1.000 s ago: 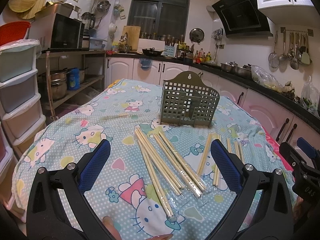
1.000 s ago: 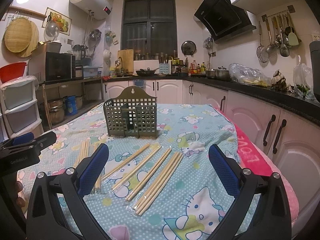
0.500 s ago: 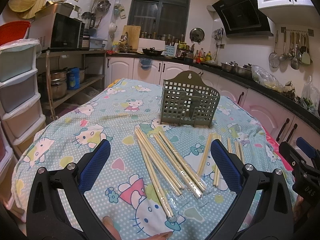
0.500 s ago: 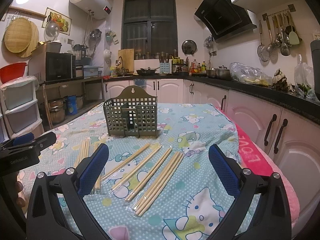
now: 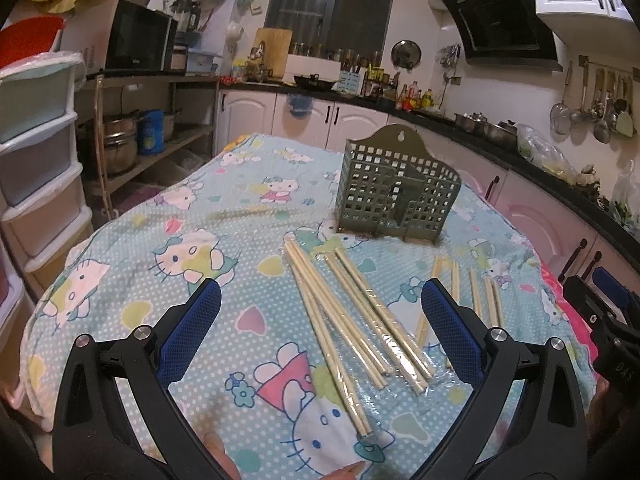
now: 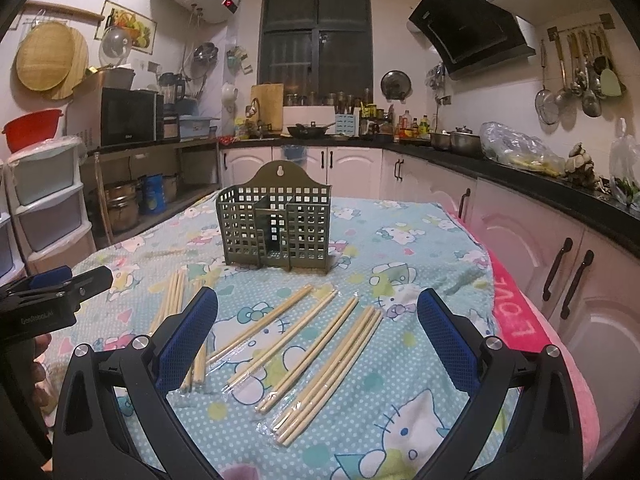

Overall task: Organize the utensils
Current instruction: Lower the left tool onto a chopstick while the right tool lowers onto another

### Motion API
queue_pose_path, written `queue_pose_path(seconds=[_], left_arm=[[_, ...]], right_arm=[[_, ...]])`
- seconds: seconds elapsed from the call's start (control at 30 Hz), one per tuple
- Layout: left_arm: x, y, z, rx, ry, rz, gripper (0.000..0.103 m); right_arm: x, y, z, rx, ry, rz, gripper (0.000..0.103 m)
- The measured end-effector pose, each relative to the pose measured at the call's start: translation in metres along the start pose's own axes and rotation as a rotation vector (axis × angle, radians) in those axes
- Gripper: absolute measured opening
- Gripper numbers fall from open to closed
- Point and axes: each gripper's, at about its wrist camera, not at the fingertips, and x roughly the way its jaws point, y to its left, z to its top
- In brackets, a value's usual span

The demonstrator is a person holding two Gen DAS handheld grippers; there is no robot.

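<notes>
Several pairs of wooden chopsticks in clear wrappers (image 5: 352, 312) (image 6: 316, 348) lie spread across the cartoon-print tablecloth (image 5: 168, 264) (image 6: 416, 248). Behind them stands an olive-green lattice utensil holder (image 5: 396, 192) (image 6: 276, 226), upright and with nothing in it that I can see. My left gripper (image 5: 320, 300) hovers open above the near ends of the left-hand chopsticks. My right gripper (image 6: 318, 308) is open too, over the right-hand pairs. Neither holds anything. Each gripper shows at the other view's edge.
White cabinets under a black counter (image 6: 520, 176) run close along the table's right side, where a pink cloth (image 6: 516, 312) hangs. Plastic drawers (image 5: 36, 152) and a metal shelf with pots (image 5: 132, 140) stand left. A person's fingertips (image 5: 348, 470) show at the bottom edge.
The left wrist view has shifted slightly, with the holder and chopsticks drifting a little right. Both grippers stay open and nothing on the table has moved.
</notes>
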Motion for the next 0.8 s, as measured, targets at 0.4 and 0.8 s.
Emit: queue_pose_path(seconds=[0.4, 0.8], left_arm=[[0.022, 0.017, 0.012, -0.023, 0.05, 0.022, 0.092], [0.063, 0.035, 0.028, -0.067, 0.161, -0.018, 0.092]], right_arm=[[0.033, 0.01, 0.006, -0.021, 0.085, 0.067, 0.097], [0.079, 0.019, 0.018, -0.041, 0.178, 0.11, 0.097]])
